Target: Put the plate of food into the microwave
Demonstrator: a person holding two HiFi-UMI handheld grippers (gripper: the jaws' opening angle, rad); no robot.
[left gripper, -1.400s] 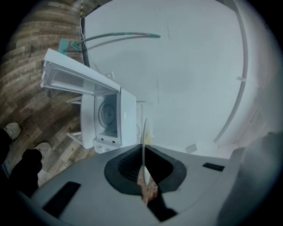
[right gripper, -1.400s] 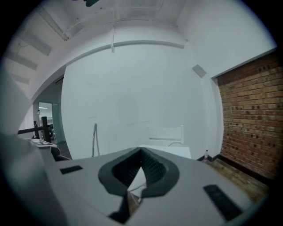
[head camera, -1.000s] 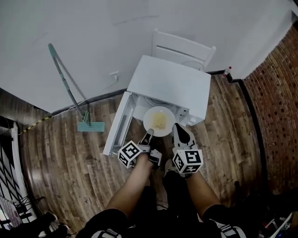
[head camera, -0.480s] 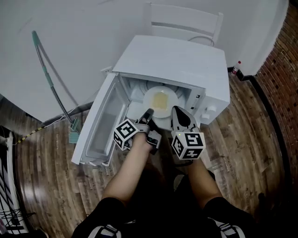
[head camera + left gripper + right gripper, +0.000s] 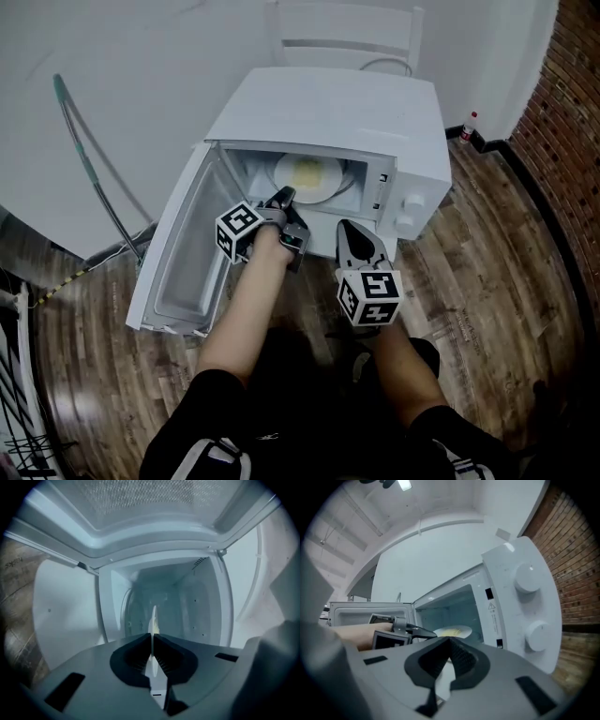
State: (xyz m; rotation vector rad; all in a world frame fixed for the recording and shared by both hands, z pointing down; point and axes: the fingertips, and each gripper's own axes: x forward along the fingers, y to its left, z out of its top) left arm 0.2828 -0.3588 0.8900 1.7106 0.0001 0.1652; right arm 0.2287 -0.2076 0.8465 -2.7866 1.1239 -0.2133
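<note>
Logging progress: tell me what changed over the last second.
The white round plate of yellow food, clamped by its rim in the left gripper, went from in front of the white microwave into its cavity. The right gripper stayed outside. The door stayed open; the grip held.

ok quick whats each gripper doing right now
Left gripper: closed on the rim of the plate of food, inside the microwave.
Right gripper: closed, holding nothing, outside the microwave.

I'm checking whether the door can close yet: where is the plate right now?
In the head view the plate sits inside the open microwave, in the middle of its cavity, with its near rim pinched by the left gripper.
</note>
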